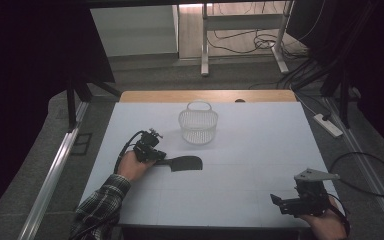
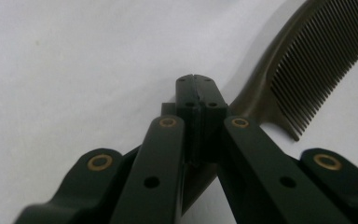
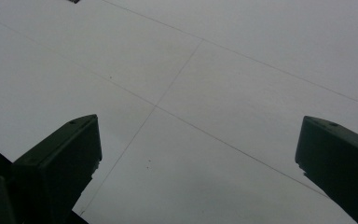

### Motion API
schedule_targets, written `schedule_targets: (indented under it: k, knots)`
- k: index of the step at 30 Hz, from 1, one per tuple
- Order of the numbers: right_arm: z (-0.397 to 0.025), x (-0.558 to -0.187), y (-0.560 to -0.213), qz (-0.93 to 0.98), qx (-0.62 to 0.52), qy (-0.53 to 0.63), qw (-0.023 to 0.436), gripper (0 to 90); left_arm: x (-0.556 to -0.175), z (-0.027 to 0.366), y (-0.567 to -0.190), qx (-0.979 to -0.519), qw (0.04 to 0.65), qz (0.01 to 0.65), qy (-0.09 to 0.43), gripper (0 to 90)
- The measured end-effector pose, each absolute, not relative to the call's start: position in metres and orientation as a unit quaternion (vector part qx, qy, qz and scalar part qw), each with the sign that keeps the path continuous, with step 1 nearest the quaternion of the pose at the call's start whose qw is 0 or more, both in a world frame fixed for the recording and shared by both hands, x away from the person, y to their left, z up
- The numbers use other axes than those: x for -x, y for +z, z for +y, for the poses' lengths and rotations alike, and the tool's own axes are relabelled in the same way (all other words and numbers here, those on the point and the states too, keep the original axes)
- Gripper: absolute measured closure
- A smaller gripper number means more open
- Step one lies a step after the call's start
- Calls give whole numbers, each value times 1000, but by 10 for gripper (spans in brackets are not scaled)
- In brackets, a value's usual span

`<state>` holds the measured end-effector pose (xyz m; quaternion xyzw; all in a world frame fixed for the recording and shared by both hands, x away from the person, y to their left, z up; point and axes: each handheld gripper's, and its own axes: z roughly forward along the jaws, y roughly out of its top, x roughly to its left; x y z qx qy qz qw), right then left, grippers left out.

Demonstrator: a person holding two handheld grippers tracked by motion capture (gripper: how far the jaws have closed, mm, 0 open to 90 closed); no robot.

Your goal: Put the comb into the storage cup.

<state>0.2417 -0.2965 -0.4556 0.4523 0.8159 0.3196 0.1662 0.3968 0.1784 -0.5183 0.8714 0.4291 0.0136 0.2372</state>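
Left claw (image 2: 196,81) clamps comb (image 2: 307,70); right claw (image 3: 198,154) wide.

A dark plaid flannel sleeve (image 1: 100,202) covers the person's left forearm. The black two-jaw left gripper (image 2: 196,84) has flat linkage arms with brass-ringed pivots and small screw holes. The black right gripper (image 1: 281,202) carries a grey three-cornered top plate (image 1: 315,174); black cables trail from both.

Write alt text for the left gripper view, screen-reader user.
The left gripper, fingers shut, clamps the handle of a dark fine-toothed comb over a white table. The comb's teeth run toward the upper right.
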Motion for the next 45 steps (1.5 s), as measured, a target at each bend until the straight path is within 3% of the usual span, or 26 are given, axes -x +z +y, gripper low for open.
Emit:
schedule_targets:
  k: [24,45]
  knots:
    - [-296,-241,-455,818,-447,320,169,4,-340,192,-518,-876,225,426,-13,892]
    - [-294,-241,-455,823,-441,317,169,6,-305,179,-515,-878,215,427,-16,891]
